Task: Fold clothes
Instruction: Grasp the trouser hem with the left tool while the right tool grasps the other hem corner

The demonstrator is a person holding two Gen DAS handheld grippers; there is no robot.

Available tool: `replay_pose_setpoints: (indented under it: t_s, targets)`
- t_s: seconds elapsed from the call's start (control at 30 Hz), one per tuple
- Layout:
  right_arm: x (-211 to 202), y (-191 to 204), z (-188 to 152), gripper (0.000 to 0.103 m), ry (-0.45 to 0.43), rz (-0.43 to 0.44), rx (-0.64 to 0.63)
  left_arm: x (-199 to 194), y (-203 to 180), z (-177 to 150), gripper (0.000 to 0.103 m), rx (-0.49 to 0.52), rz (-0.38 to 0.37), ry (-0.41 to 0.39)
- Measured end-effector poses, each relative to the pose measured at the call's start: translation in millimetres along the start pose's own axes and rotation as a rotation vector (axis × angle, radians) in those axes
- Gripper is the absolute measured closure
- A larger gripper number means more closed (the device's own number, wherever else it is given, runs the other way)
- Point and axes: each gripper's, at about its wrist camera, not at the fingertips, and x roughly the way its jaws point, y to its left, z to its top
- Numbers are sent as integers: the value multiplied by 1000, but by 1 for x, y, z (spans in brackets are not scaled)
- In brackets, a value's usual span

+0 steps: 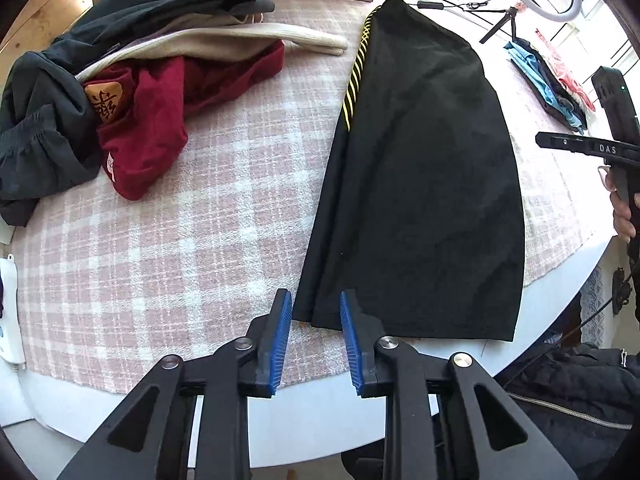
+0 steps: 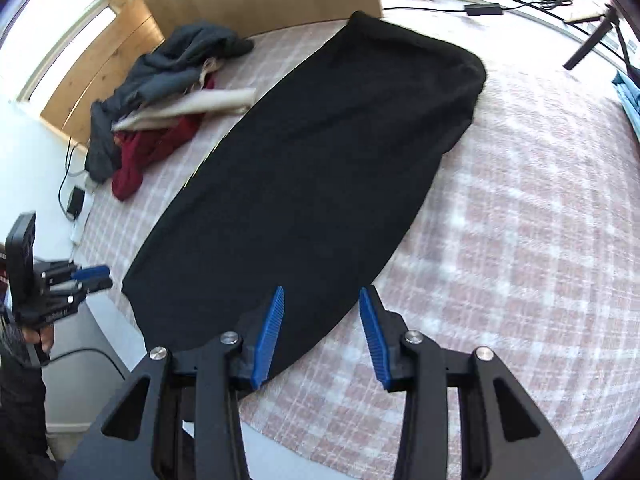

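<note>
Both pairs of blue fingers (image 1: 280,336) stand a little apart, and nothing is between them. No cloth is held by either one.

The left gripper (image 1: 314,300) hangs just above the near left corner of the black garment (image 1: 420,184). Its jaws are partly open and its pads press on nothing. From the right wrist view, the left gripper (image 2: 94,276) shows small at the left side, out past the table's edge, with a hand (image 2: 40,336) holding its handle.

The right gripper (image 2: 320,300) hangs over the near end of the black garment (image 2: 304,168), near its right edge. Its jaws are also partly open and empty. In the left wrist view, only the black handle of this gripper shows at the far right, with some fingers around it.

The black garment lies flat and long on the pink checked blanket (image 1: 180,240) that covers the round white table (image 1: 312,420). It reaches from the near edge of the table to the far edge. A strip of yellow stripes (image 1: 356,76) runs along its left side near the far end.

A heap of unfolded clothes sits at the far left of the blanket, well apart from the black garment: a dark grey piece (image 1: 168,4), a cream piece (image 1: 224,40) and a dark red piece (image 1: 160,120). A small stack of folded clothes (image 1: 548,80) lies at the far right edge.
</note>
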Motion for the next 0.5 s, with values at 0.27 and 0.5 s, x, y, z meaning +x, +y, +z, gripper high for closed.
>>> replay_pose_setpoints:
  t_s: [0.27, 0.5]
  targets:
    - [21, 22, -44, 63, 54, 20, 66, 26, -19, 4, 69, 110, -18, 68]
    - [46, 60, -108, 63, 21, 23, 209, 49, -28, 9, 69, 250, -74, 147]
